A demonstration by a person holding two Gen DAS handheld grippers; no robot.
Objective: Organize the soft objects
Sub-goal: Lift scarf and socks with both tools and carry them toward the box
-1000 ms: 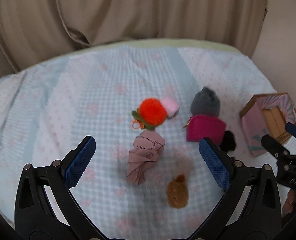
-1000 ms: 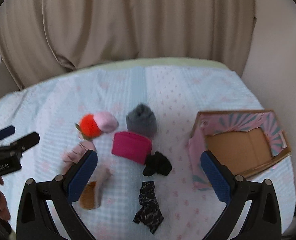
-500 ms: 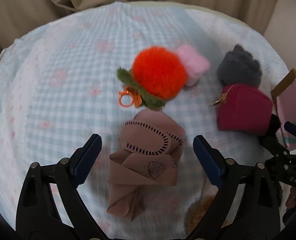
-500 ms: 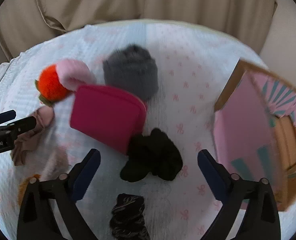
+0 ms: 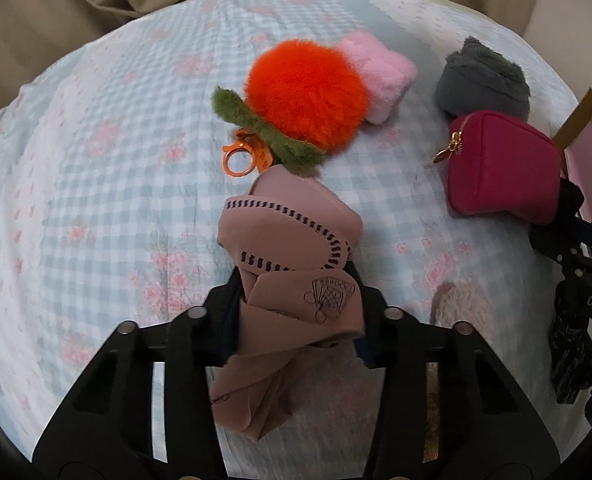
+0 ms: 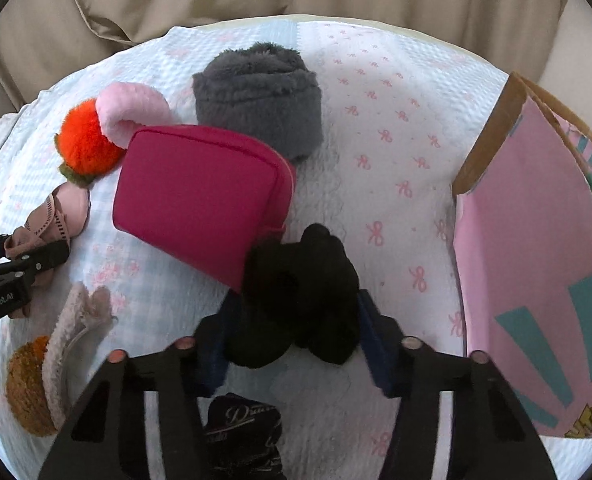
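Both of my grippers have come down onto the bedspread [image 5: 108,184] and their jaws have just been closing. My left gripper [image 5: 296,312] now pinches the folded tan cloth [image 5: 292,248] at its middle, pads pressed against both sides, with the cloth lying on the spread just below the orange pom-pom [image 5: 305,94]. My right gripper [image 6: 294,332] squeezes the black fuzzy bundle [image 6: 299,292], which rests against the lower corner of the magenta pouch [image 6: 200,196]. I see the grey fleece roll [image 6: 258,96] behind the pouch and the pink fluffy piece [image 6: 130,112] beside the pom-pom. On the right stands the pink box [image 6: 535,248], apart from the bundle. A patterned black cloth [image 6: 242,436] lies under my right gripper.
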